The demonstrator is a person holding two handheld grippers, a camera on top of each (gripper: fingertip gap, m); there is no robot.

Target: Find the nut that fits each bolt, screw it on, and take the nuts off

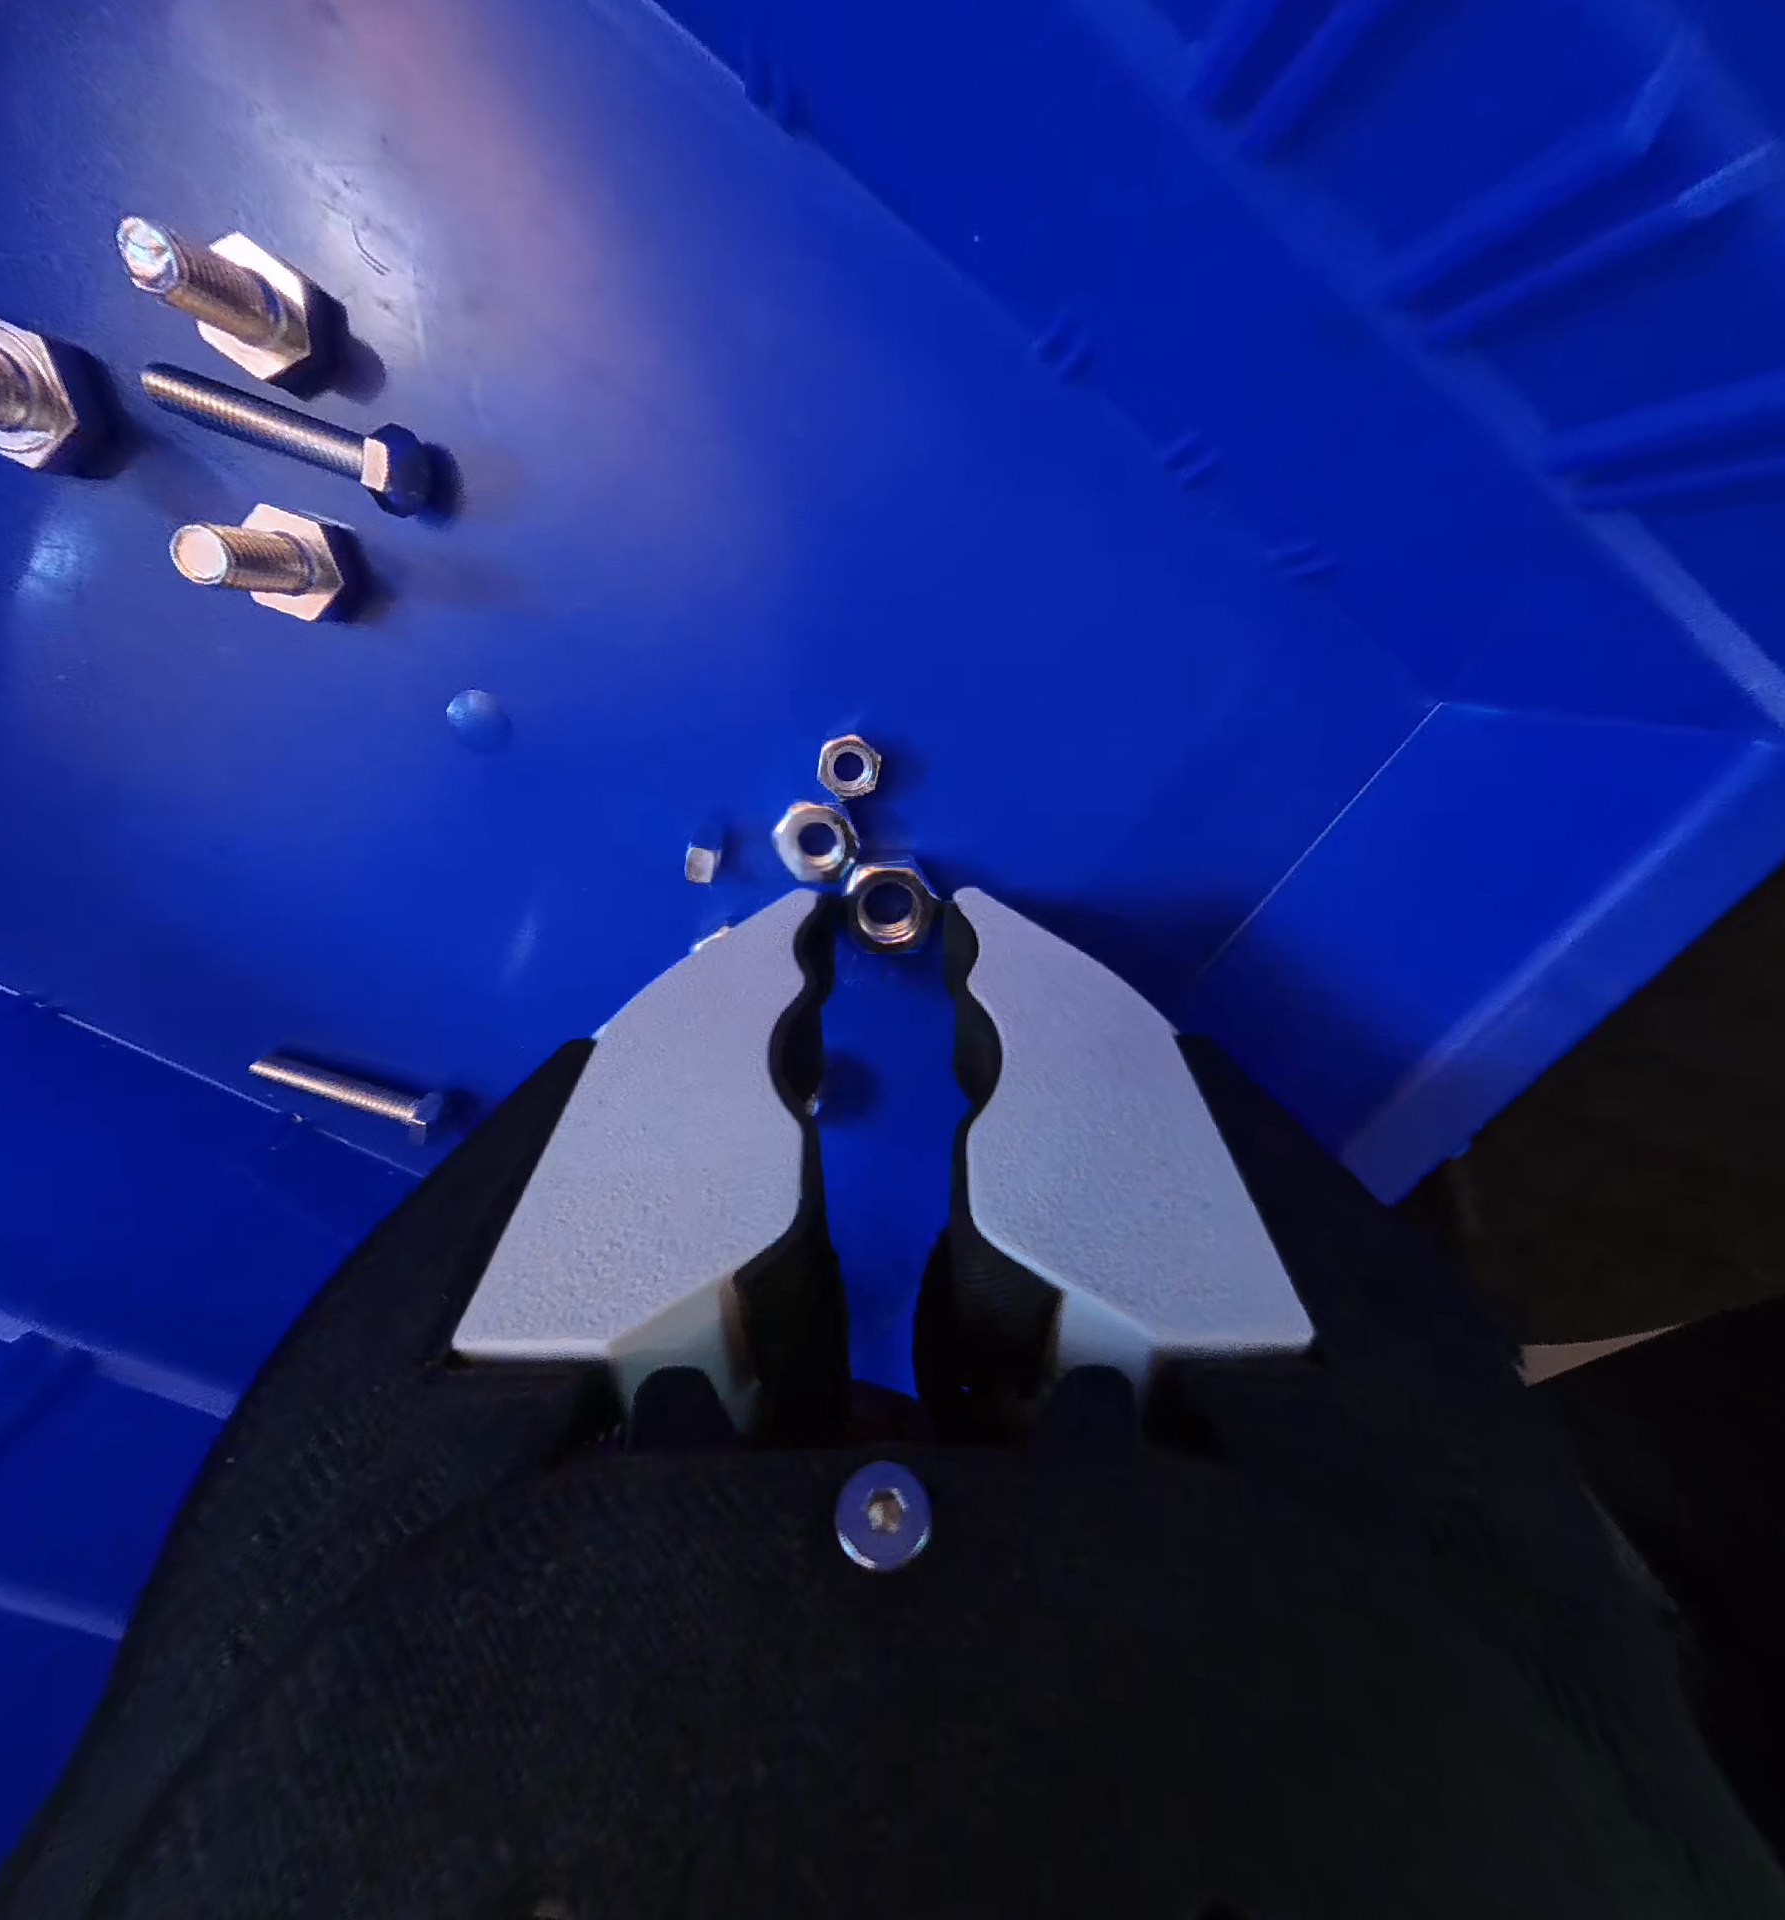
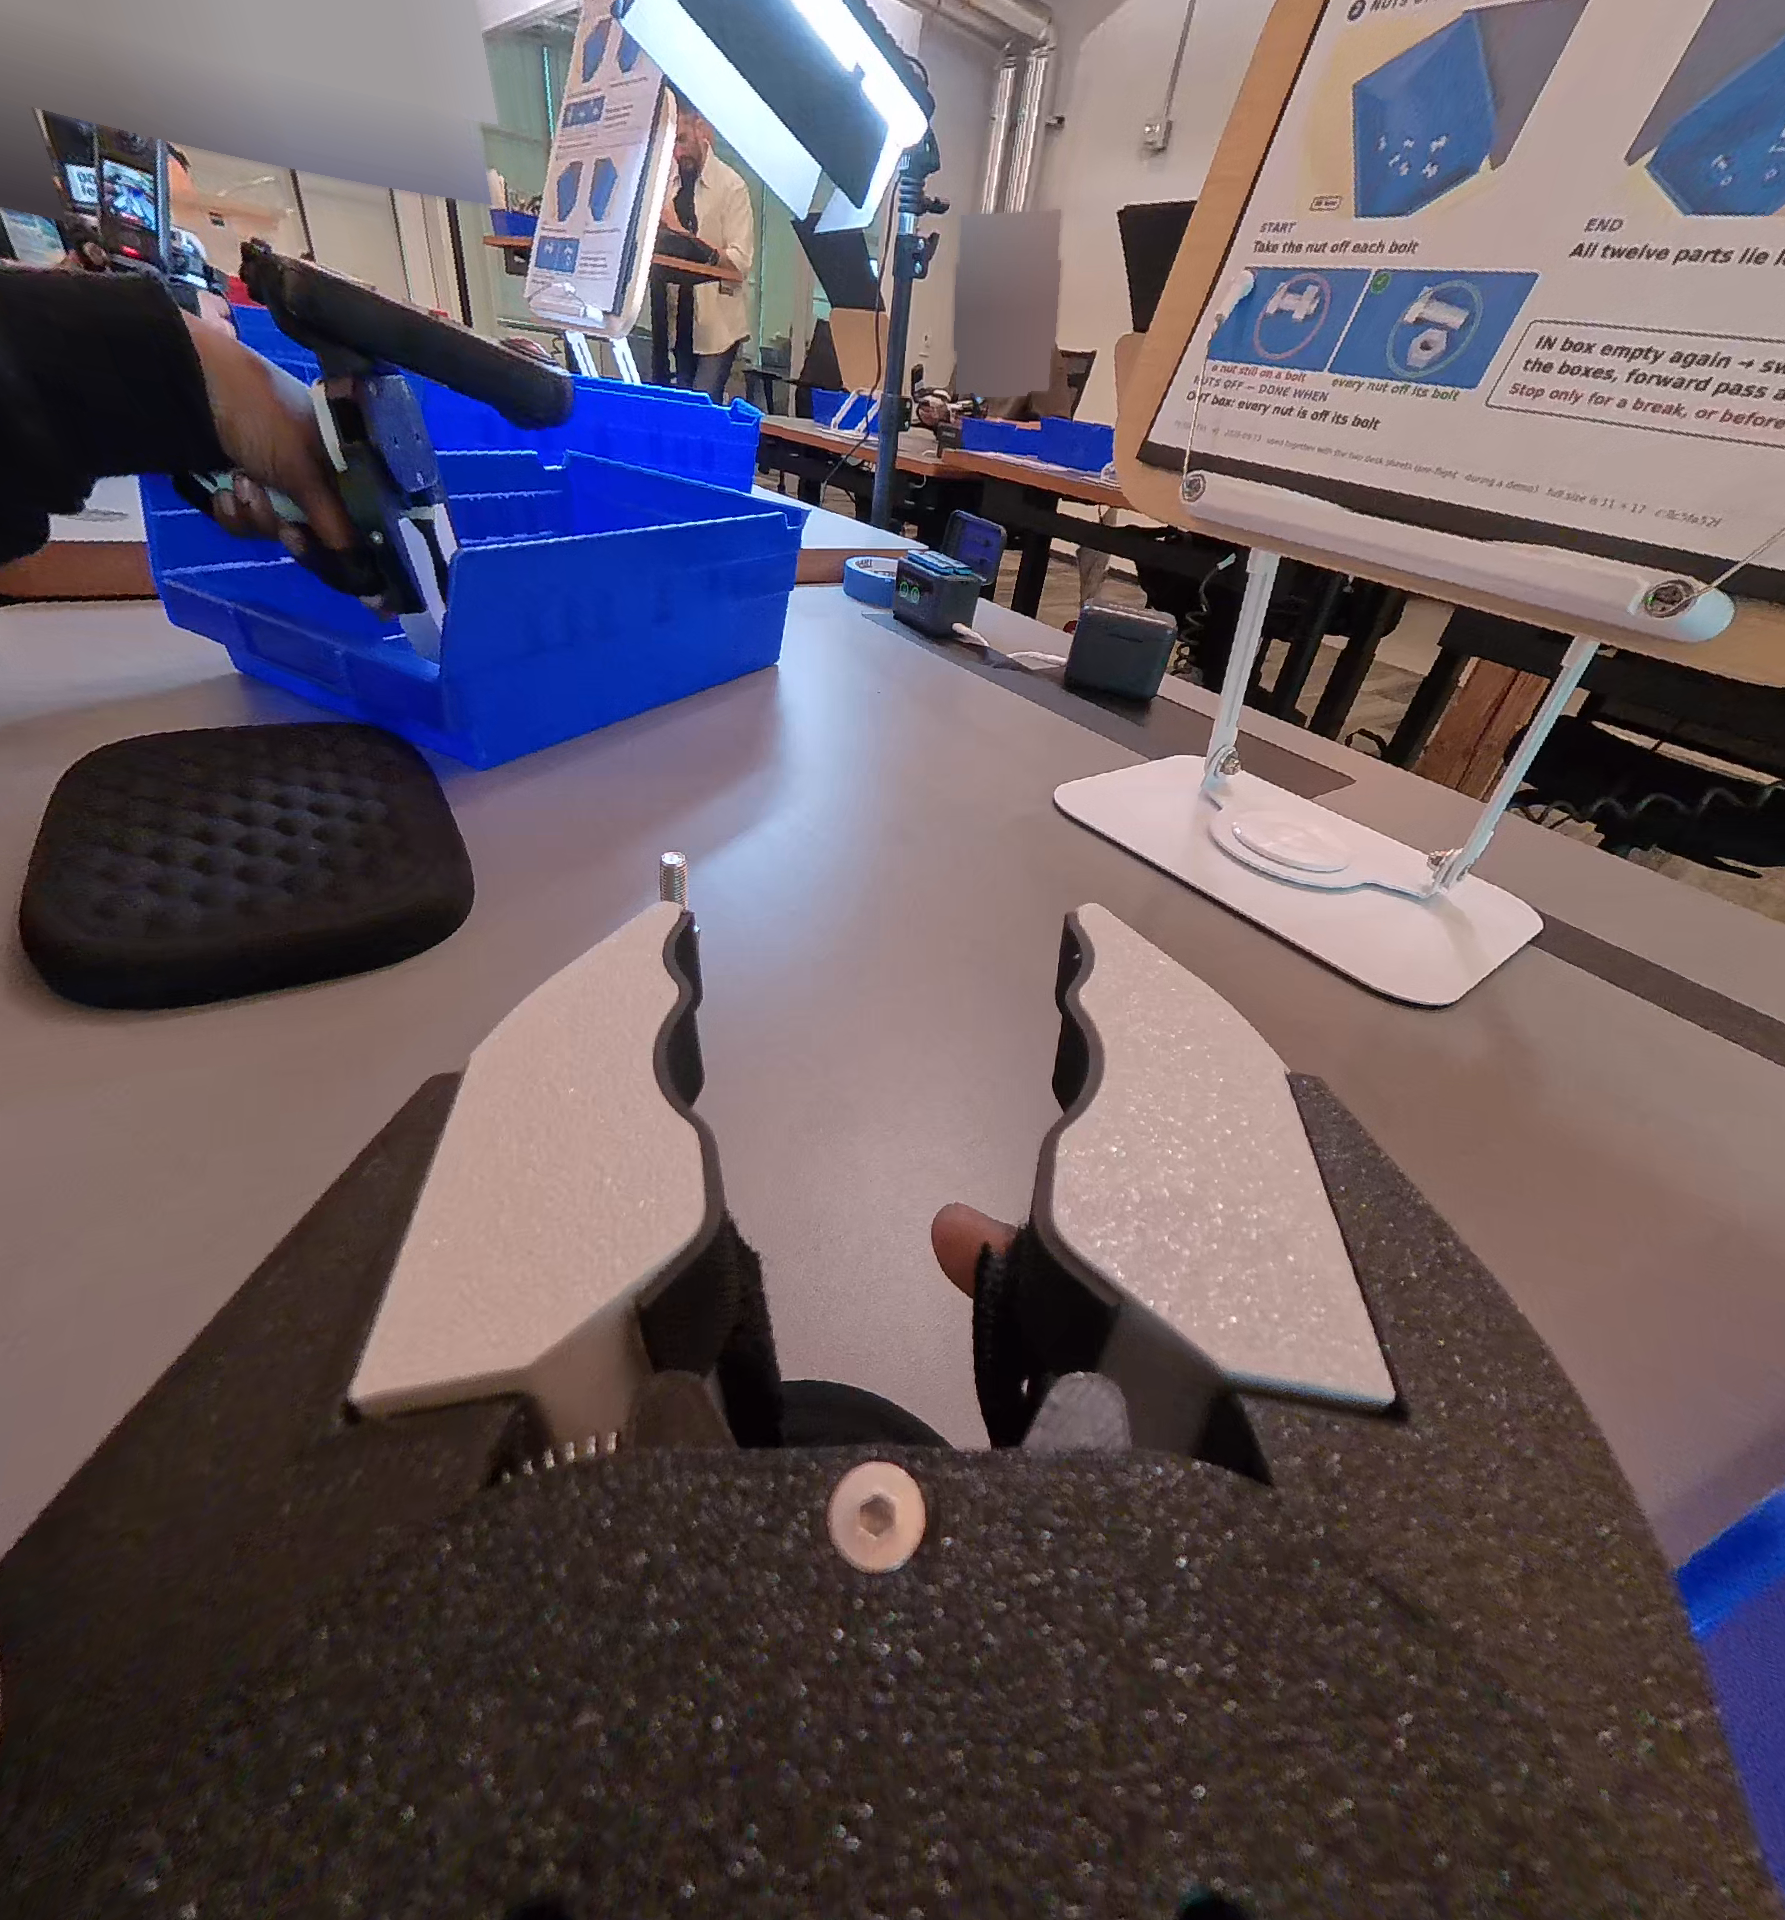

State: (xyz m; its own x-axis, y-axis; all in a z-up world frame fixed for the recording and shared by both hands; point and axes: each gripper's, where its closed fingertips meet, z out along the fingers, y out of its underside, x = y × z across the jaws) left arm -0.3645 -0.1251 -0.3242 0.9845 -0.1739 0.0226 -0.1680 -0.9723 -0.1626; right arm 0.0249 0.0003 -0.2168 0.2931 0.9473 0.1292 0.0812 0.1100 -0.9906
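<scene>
In the left wrist view my left gripper [image 1: 888, 906] is inside the blue bin [image 1: 1075, 520]. Its jaws stand narrowly open around a steel nut [image 1: 888, 912] that lies flat on the bin floor between the tips. Two more nuts [image 1: 815, 842] [image 1: 848, 766] and a tiny one [image 1: 701, 862] lie just beyond. Three thick bolts [image 1: 233, 301] stand on their heads at the upper left. Two thin bolts [image 1: 285, 426] [image 1: 348, 1086] lie flat. My right gripper [image 2: 877, 935] is open and empty above the grey table [image 2: 867, 727]. A small bolt [image 2: 672, 868] stands upright just past its left fingertip.
The right wrist view shows the left gripper [image 2: 420, 571] held by a hand in the blue bin [image 2: 576, 623]. A black padded cushion [image 2: 244, 862] lies left. A white stand [image 2: 1293, 883] with an instruction sheet is right. Tape and small devices [image 2: 935, 587] sit behind. Another blue bin edge [image 2: 1781, 1662] is at lower right. Left tips to right tips: about 45 cm.
</scene>
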